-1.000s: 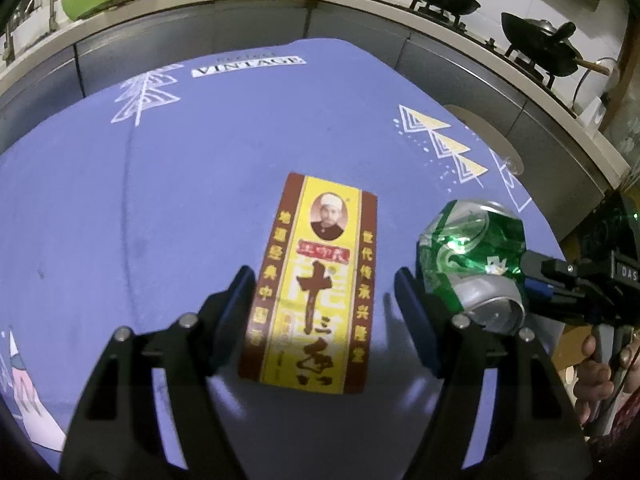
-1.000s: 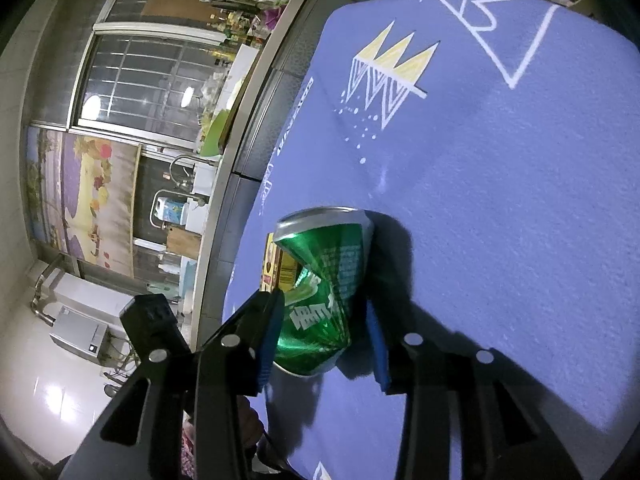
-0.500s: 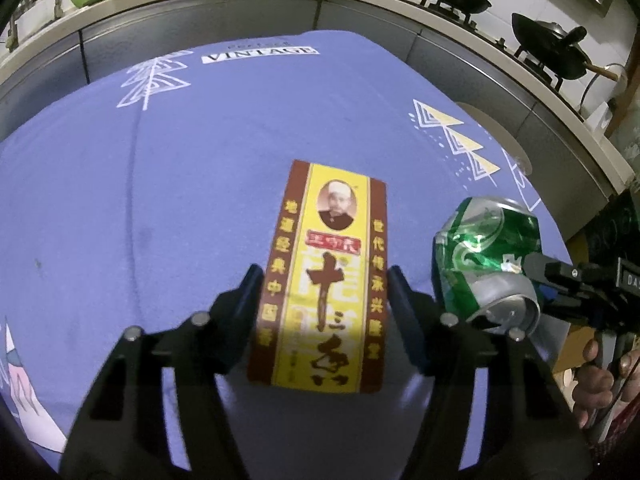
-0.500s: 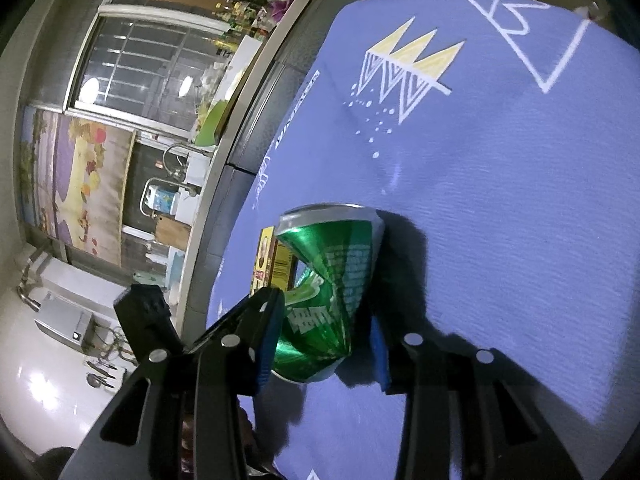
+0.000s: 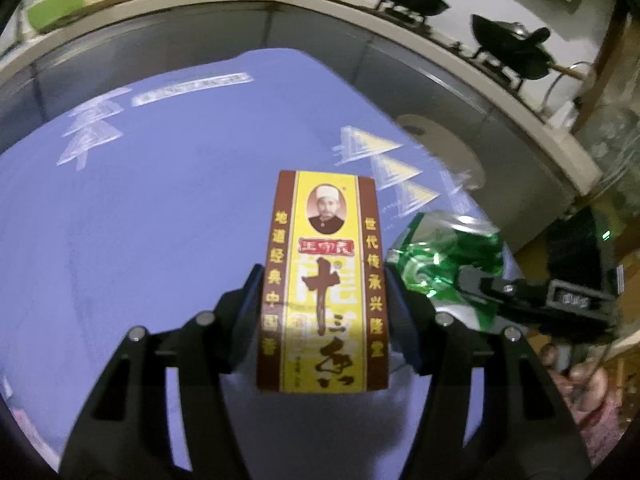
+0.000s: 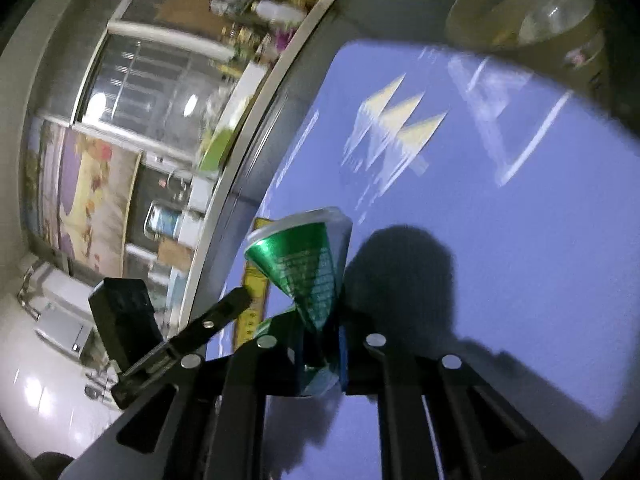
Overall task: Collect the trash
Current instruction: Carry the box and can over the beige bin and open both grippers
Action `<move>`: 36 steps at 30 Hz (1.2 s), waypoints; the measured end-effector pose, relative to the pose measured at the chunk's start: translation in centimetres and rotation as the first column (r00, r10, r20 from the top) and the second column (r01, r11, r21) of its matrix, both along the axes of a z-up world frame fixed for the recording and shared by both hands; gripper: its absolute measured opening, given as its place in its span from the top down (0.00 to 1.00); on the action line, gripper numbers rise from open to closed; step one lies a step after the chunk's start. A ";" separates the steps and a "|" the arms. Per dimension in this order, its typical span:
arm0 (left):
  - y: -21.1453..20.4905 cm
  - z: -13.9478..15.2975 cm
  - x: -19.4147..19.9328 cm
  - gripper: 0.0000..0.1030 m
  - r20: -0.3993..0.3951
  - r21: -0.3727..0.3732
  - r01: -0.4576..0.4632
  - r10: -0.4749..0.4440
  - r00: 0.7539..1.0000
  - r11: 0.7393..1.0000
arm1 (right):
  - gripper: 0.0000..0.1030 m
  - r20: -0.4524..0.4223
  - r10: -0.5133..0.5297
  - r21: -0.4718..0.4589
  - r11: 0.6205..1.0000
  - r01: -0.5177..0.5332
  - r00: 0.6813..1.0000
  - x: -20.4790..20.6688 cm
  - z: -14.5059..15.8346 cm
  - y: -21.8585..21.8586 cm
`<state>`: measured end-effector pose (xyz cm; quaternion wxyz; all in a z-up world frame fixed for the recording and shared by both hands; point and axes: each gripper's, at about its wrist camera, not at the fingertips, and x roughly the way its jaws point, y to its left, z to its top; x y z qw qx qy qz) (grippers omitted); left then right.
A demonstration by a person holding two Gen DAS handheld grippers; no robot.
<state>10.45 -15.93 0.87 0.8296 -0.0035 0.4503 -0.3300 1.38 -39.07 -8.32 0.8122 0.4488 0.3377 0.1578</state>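
Note:
A flat yellow and brown spice box [image 5: 326, 280] with a man's portrait sits between the fingers of my left gripper [image 5: 324, 304], which is shut on its long sides and holds it above the blue tablecloth [image 5: 160, 200]. A crushed green can [image 6: 310, 268] is pinched at its dented waist by my right gripper [image 6: 320, 344], lifted off the cloth. The can [image 5: 444, 260] shows in the left wrist view just right of the box, with the right gripper behind it. The box's yellow edge [image 6: 254, 292] shows left of the can in the right wrist view.
A beige round bin [image 6: 524, 12] stands beyond the table's far edge. A steel kitchen counter [image 5: 280, 24] curves behind the table, with black woks [image 5: 512, 46] on a stove at the right. The left gripper's body [image 6: 124, 320] is close to the left of the can.
My left gripper has closed on the box and raised it. My right gripper has squeezed the can tighter and lifted it off the cloth. Both views are blurred by motion.

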 end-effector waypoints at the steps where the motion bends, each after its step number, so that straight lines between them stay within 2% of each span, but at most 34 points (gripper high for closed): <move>1: -0.8 0.3 0.4 0.44 -0.013 -0.015 0.014 -0.014 1.000 1.000 | 0.91 0.004 -0.017 -0.002 1.000 0.017 1.000 -0.2 0.2 -0.8; 7: -8.8 2.5 3.2 0.44 -0.050 -0.092 0.142 -0.147 0.988 0.986 | 0.91 0.043 -0.158 -0.027 0.987 0.159 0.987 -0.7 2.1 -8.4; 11: -15.2 3.0 6.7 0.44 -0.114 -0.162 0.194 -0.213 0.970 0.968 | 0.91 0.066 -0.244 -0.071 0.966 0.248 0.968 0.5 4.0 -13.9; 15: -22.7 1.7 10.8 0.44 -0.211 -0.223 0.208 -0.256 0.943 0.952 | 0.91 0.090 -0.323 -0.174 0.926 0.334 0.942 3.2 6.0 -19.3; 21: -30.0 -1.2 14.9 0.44 -0.253 -0.207 0.164 -0.214 0.943 0.965 | 0.91 0.055 -0.350 -0.271 0.896 0.351 0.935 7.6 4.4 -23.3; 26: -32.4 -4.3 17.2 0.44 -0.289 -0.150 0.075 -0.116 0.950 0.986 | 0.91 0.024 -0.337 -0.334 0.885 0.325 0.941 10.7 2.4 -23.9; 29: -32.9 -5.6 17.5 0.31 -0.315 -0.109 0.062 -0.093 0.944 0.992 | 0.87 0.018 -0.342 -0.333 0.884 0.329 0.939 11.9 1.4 -24.4; 31: -32.5 -5.8 17.3 0.28 -0.312 -0.115 0.055 -0.089 0.946 0.992 | 0.85 0.014 -0.350 -0.318 0.886 0.336 0.937 12.3 1.0 -24.5; 36: -31.9 -5.0 16.6 0.27 -0.285 -0.117 0.059 -0.090 0.954 0.991 | 0.80 -0.011 -0.373 -0.296 0.887 0.354 0.928 12.6 0.7 -25.1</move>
